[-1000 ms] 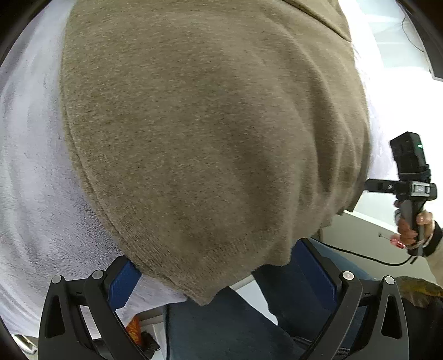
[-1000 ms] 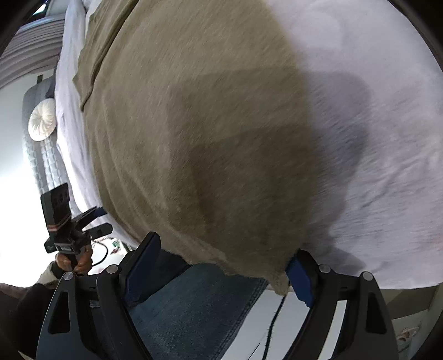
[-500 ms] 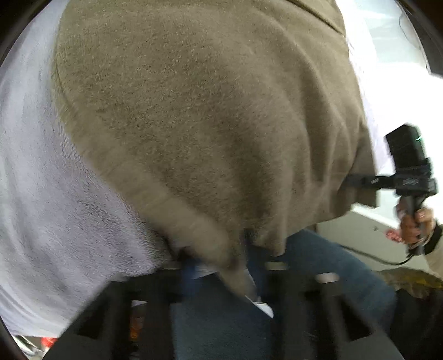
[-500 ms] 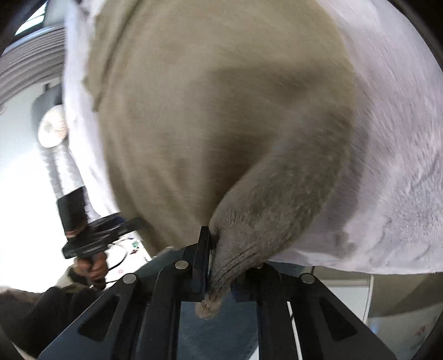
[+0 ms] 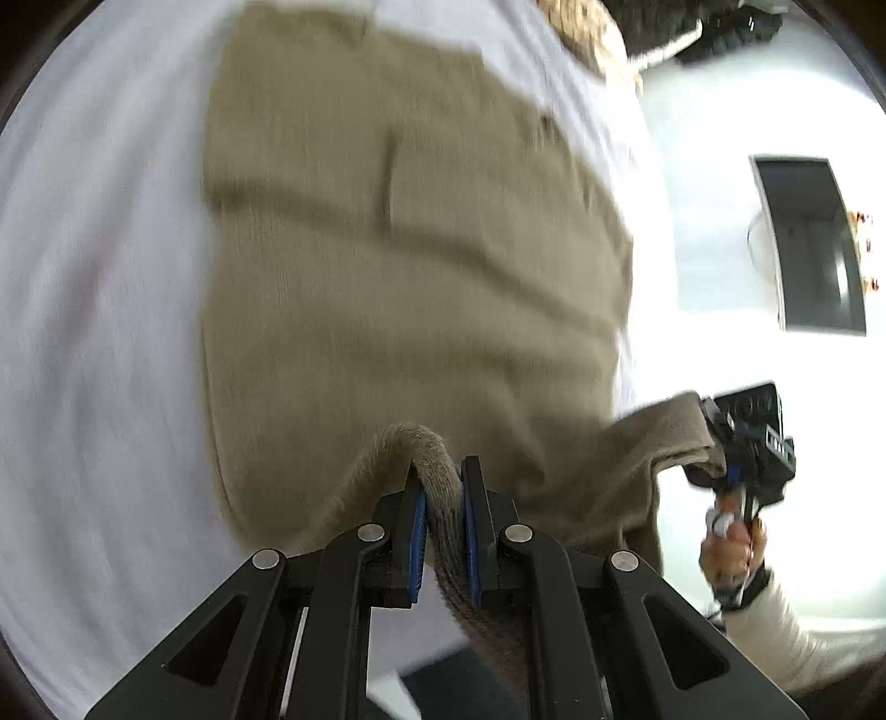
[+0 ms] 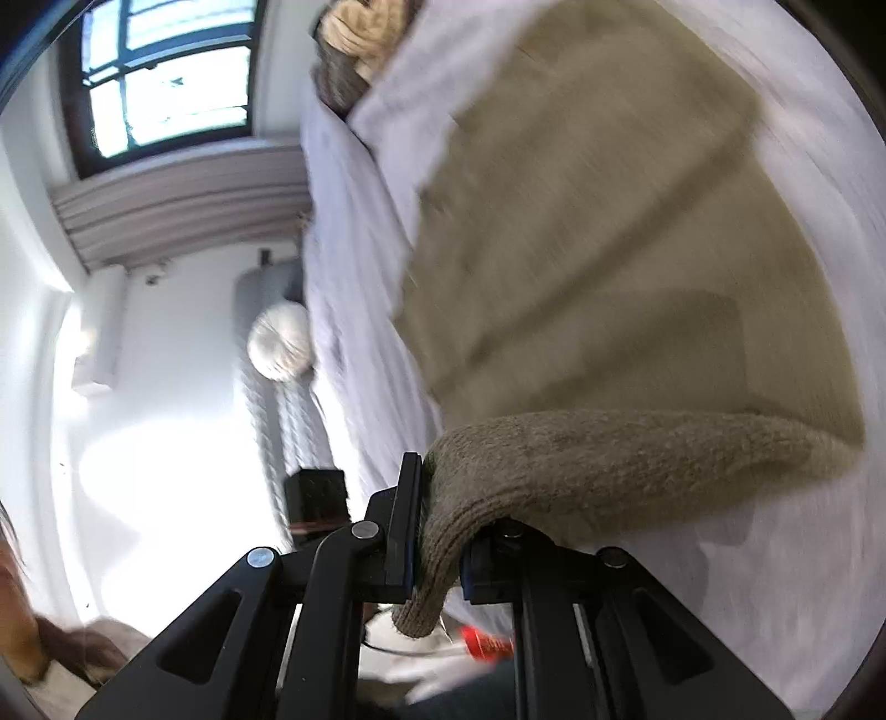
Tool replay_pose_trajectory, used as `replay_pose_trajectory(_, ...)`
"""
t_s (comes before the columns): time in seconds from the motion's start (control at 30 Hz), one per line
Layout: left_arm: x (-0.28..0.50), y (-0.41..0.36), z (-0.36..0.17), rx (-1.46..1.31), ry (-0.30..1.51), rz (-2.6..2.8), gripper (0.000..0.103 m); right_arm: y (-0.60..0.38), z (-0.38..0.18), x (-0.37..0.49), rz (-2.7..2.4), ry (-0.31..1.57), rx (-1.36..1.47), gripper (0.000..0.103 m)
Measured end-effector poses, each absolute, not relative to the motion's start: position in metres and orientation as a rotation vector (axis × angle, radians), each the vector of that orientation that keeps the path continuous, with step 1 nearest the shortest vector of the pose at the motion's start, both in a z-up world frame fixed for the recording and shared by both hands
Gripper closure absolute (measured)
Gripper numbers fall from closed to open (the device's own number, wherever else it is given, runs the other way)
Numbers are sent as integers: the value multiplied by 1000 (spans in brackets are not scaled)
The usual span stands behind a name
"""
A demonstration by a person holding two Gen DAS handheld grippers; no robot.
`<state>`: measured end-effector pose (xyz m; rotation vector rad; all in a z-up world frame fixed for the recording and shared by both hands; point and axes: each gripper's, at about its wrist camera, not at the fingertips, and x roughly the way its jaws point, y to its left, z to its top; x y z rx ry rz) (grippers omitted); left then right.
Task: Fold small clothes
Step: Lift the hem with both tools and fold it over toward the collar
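Since a second ago both grippers have gone from spread wide around the near hem of the sweater to pinched tight on it, and the hem now stands lifted off the bed. The left gripper (image 5: pixel 443 498) has its blue pads pressed together on a ridge of tan knit at the near edge of the sweater (image 5: pixel 410 266), with a strip of that knit trailing back between its fingers. The right gripper (image 6: pixel 437 531) is likewise clamped on the sweater (image 6: pixel 598 232), holding a thick roll of the hem that arcs away to the right before dropping back to the cloth. The rest of the sweater lies spread flat on the white bedspread (image 5: pixel 99 310), which borders it on both sides and beyond its far edge. In the left wrist view the right gripper (image 5: pixel 720 448) appears at the sweater's right corner, gripping a raised flap of it, with the person's hand (image 5: pixel 731 548) just below. Past the far end of the sweater a heap of fuzzy clothes (image 6: pixel 354 50) sits on the bedspread (image 6: pixel 819 554). To the left of the sweater, off the bed, stand a round white cushion (image 6: pixel 279 349) and, higher up, a window (image 6: pixel 166 77). Both views are blurred by motion.
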<state>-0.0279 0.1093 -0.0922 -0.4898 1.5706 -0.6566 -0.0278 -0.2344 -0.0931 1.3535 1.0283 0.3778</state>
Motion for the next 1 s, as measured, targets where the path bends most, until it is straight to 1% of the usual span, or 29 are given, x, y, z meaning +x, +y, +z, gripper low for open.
replay_pose_trajectory(0.13,18,104,-83,-496,1468,-636,90,-250,-95,22,355,972,1342,92)
replay_pose_trajectory(0.2,41,104,-84,-480,1424,-614,90,-256,-100,39,316,980,1322,92)
replay_pose_trajectory(0.33,77,105,-95,-435,1370,-508,90,-279,-132,65,218,1033,1306,92)
replay_pose_trajectory(0.53,92,93,-113,-336,1365,-452,90,-293,-182,85,106,1067,1375,92)
replay_pose_trajectory(0.57,95,94,-117,-337,1376,-446,90,-294,-186,85,95,1067,1397,88)
replay_pose_trajectory(0.63,97,100,-115,-354,1405,-434,89,-297,-188,85,75,1064,1424,88)
replay_pose_trajectory(0.67,97,102,-114,-358,1411,-431,85,-301,-186,83,75,1065,1425,85)
replay_pose_trajectory(0.7,95,105,-109,-351,1410,-422,77,-303,-181,82,72,1064,1414,76)
replay_pose_trajectory(0.73,93,109,-100,-321,1385,-390,51,-305,-175,82,70,1059,1388,67)
replay_pose_trajectory(0.77,88,114,-90,-297,1356,-371,35,-307,-164,82,65,1052,1340,46)
replay_pose_trajectory(0.8,86,119,-80,-277,1313,-362,34,-307,-156,84,62,1049,1294,33)
replay_pose_trajectory(0.9,88,123,-61,-224,1260,-368,34,-304,-125,91,3,1091,1048,33)
replay_pose_trajectory(1.0,94,106,-64,-134,1267,-399,34,-289,-111,100,-84,1187,730,33)
